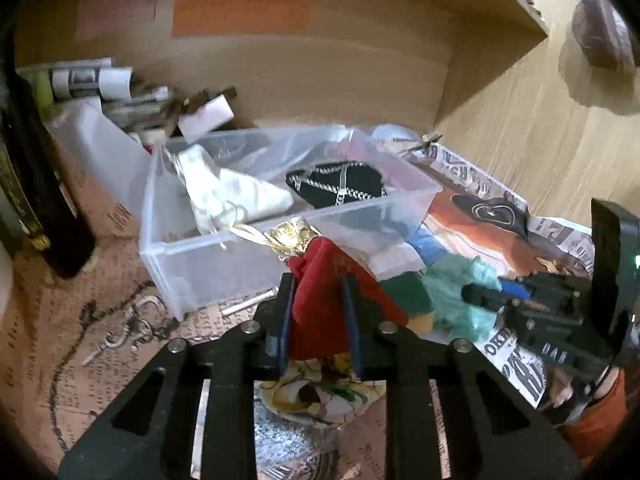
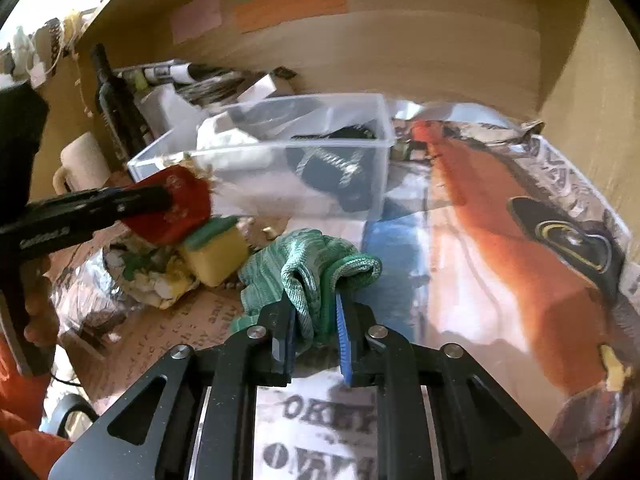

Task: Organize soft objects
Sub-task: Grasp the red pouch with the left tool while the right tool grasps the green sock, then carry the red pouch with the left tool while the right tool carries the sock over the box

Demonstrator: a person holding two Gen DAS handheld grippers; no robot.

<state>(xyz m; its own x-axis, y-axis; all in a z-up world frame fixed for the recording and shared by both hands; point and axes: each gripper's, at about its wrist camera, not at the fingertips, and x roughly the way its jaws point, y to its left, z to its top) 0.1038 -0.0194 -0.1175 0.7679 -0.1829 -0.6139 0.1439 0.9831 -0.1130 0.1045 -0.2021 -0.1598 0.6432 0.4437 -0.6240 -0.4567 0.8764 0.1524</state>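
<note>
My left gripper (image 1: 318, 300) is shut on a red velvet pouch (image 1: 332, 280) with a gold neck, held just in front of the clear plastic bin (image 1: 256, 236). The pouch also shows in the right wrist view (image 2: 172, 204). The bin (image 2: 264, 148) holds a white cloth pouch (image 1: 232, 192) and a black pouch with chains (image 1: 336, 188). My right gripper (image 2: 316, 320) is shut on a green knitted glove (image 2: 308, 268), which lies on the printed paper. A yellow and green sponge (image 2: 214, 250) sits left of the glove.
A dark bottle (image 2: 116, 100) and a cream mug (image 2: 80, 164) stand at the left by the wooden back wall (image 1: 280, 72). Metal hooks (image 1: 132, 332) lie on the paper at front left. A floral pouch (image 2: 152, 276) and silver foil (image 1: 288, 436) lie below the left gripper.
</note>
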